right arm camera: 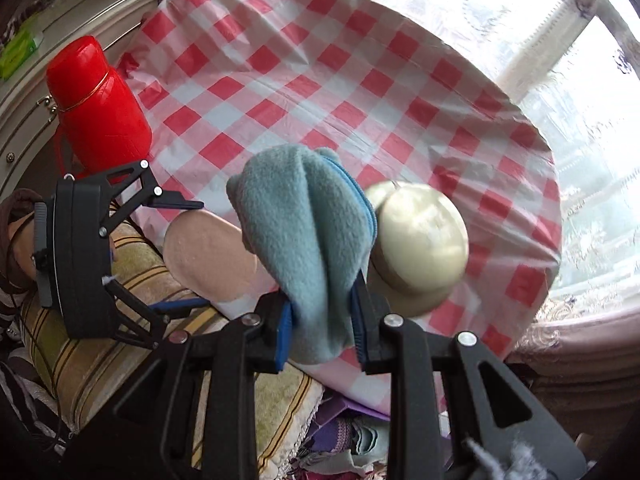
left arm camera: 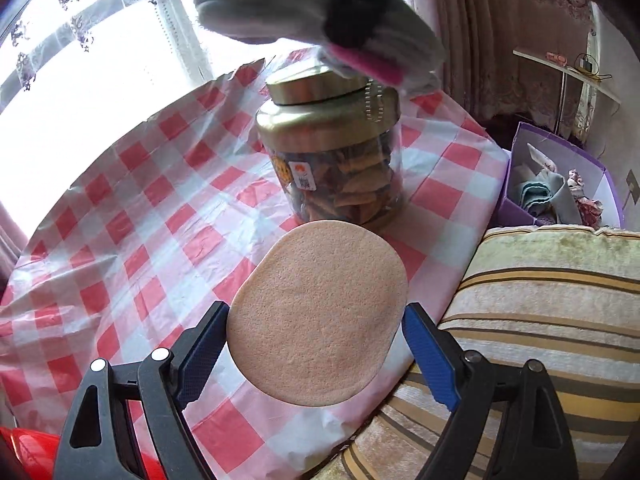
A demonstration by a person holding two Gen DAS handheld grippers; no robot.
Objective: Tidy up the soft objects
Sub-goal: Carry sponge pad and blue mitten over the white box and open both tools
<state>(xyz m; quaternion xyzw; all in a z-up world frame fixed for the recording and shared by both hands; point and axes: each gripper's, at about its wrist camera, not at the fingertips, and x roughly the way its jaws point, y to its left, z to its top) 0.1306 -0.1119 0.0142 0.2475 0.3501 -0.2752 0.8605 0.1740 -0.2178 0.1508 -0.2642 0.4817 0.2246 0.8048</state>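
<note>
On a round table under a red-and-white checked cloth [right arm camera: 304, 80]: clear jar [left arm camera: 344, 164] with a gold lid, dried snacks inside, upright near the cloth's edge. Red thermos [right arm camera: 98, 108] at the table's far side in the right wrist view, next to a cream cabinet [right arm camera: 80, 12]. Striped cushion [left arm camera: 548, 320] pressed against the table edge; beyond it a purple box [left arm camera: 560, 184] with folded cloths inside.

Left gripper [left arm camera: 316, 344]: jaws wide, blue pads against both edges of a peach oval sponge pad [left arm camera: 320, 312], pad lifted clear of the cloth and tilted, just in front of the jar. Same pad seen from the right wrist view [right arm camera: 208, 256], between the left gripper's [right arm camera: 180, 252] fingers.

Right gripper [right arm camera: 322, 324]: jaws narrow, clamped on a light-blue fleece pouch [right arm camera: 304, 248] with a blue zipper along one edge, fabric bunched between the pads, pouch raised above the jar's lid. From the left wrist view, the pouch [left arm camera: 280, 12] high over the jar, its underside grey-green with a pink patch, right gripper fingers blurred.
</note>
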